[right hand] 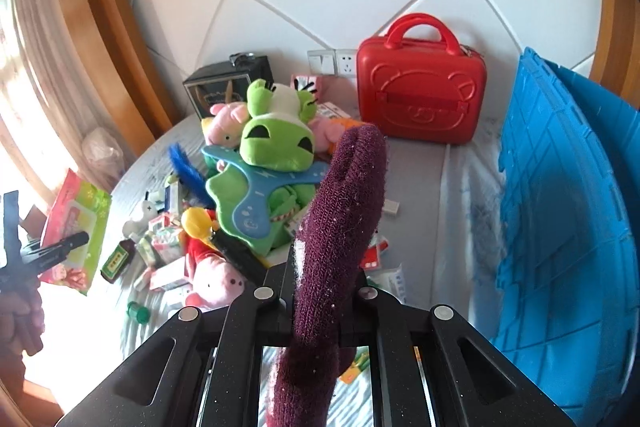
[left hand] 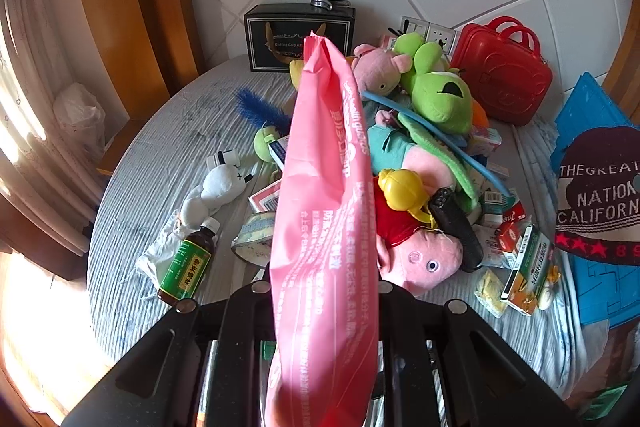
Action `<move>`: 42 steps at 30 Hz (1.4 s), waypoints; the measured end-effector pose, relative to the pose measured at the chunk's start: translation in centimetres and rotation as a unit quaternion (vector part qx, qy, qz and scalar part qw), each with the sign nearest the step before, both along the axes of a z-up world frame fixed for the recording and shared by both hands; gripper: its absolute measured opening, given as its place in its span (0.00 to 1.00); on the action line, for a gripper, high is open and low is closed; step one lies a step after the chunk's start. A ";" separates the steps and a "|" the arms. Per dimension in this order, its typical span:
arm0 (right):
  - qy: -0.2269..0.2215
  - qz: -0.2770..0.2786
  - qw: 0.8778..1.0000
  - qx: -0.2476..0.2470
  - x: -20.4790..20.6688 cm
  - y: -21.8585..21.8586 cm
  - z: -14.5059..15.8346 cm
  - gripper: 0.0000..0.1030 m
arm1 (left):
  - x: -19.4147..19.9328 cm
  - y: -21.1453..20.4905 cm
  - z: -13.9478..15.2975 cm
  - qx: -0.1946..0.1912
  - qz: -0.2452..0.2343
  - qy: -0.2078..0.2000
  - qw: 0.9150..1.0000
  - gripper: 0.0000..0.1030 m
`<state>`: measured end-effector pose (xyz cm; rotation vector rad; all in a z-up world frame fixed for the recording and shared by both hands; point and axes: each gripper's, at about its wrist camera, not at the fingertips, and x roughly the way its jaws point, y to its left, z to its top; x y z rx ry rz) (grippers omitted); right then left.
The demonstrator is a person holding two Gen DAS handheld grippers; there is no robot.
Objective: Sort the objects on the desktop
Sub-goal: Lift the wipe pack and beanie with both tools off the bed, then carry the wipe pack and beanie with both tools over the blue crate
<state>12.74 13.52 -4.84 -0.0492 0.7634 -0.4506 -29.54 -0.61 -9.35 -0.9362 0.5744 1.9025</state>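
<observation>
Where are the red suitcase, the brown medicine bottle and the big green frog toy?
red suitcase (right hand: pixel 420 99): right wrist view, on its embossed front.
brown medicine bottle (left hand: pixel 188 263): left wrist view, on its green label.
green frog toy (right hand: pixel 276 143): right wrist view, on its face.

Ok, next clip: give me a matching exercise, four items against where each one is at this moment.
Items:
1. pink plastic pack
2. maroon knit hat
3. red bear-embossed case
4. brown syrup bottle

Places:
A. standing at the wall beside the sockets
B. clamped in the right gripper
C. lying on the striped cloth by the white plush
D. clamped in the left gripper

Pairs: 1-D, 2-B, 3-A, 4-C
</observation>
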 end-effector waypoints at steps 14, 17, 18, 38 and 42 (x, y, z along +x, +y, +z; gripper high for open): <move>-0.048 0.010 0.999 0.007 -4.9 0.4 6.2 0.10 | 7.7 2.0 5.7 0.037 -0.042 0.046 0.997 0.16; -0.053 0.006 0.999 0.009 -6.0 0.2 7.3 0.10 | 9.4 2.4 6.9 0.046 -0.051 0.054 0.996 0.16; -0.053 0.002 0.999 0.012 -6.3 0.1 7.6 0.10 | 10.0 2.6 7.2 0.049 -0.055 0.057 0.996 0.16; -0.123 -0.047 0.991 0.001 -16.3 -2.6 15.5 0.10 | 25.8 10.7 11.2 0.077 -0.176 0.081 0.978 0.16; -0.139 -0.054 0.989 0.002 -18.3 -3.3 17.1 0.10 | 29.3 12.9 11.2 0.079 -0.207 0.076 0.972 0.16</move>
